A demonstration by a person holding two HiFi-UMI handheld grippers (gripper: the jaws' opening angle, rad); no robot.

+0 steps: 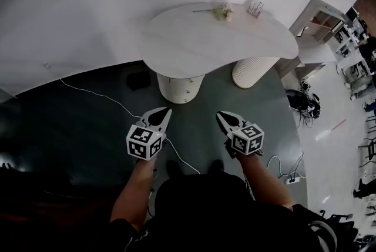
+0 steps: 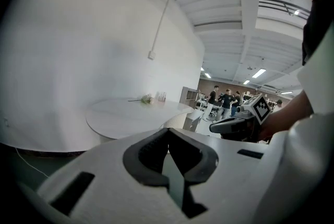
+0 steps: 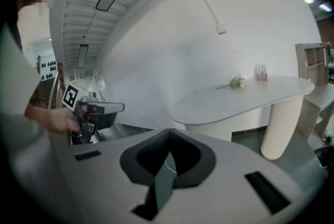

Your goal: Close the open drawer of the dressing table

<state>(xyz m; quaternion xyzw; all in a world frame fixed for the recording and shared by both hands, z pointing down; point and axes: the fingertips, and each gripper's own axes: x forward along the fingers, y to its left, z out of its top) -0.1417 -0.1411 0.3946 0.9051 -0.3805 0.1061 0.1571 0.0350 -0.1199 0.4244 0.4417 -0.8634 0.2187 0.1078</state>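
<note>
The white dressing table (image 1: 194,45) stands against the white wall, on a round drawer pedestal (image 1: 180,87) and a ribbed column (image 1: 252,71). Small knobs show on the pedestal's front; I cannot tell from here how far any drawer stands out. Both grippers hang in the air on my side of the table, well short of it. The left gripper (image 1: 166,111) is shut and holds nothing, its tips meeting (image 2: 168,130). The right gripper (image 1: 221,116) is also shut and empty (image 3: 169,131). Each gripper view shows the table (image 2: 130,113) (image 3: 235,98) at a distance.
A flower (image 1: 222,11) and a small holder (image 1: 255,8) lie on the tabletop's far edge. A white cable (image 1: 100,95) runs across the dark floor, with a dark object (image 1: 138,80) beside the pedestal. A white shelf unit (image 1: 320,22) stands at right, a power strip (image 1: 292,179) near my feet.
</note>
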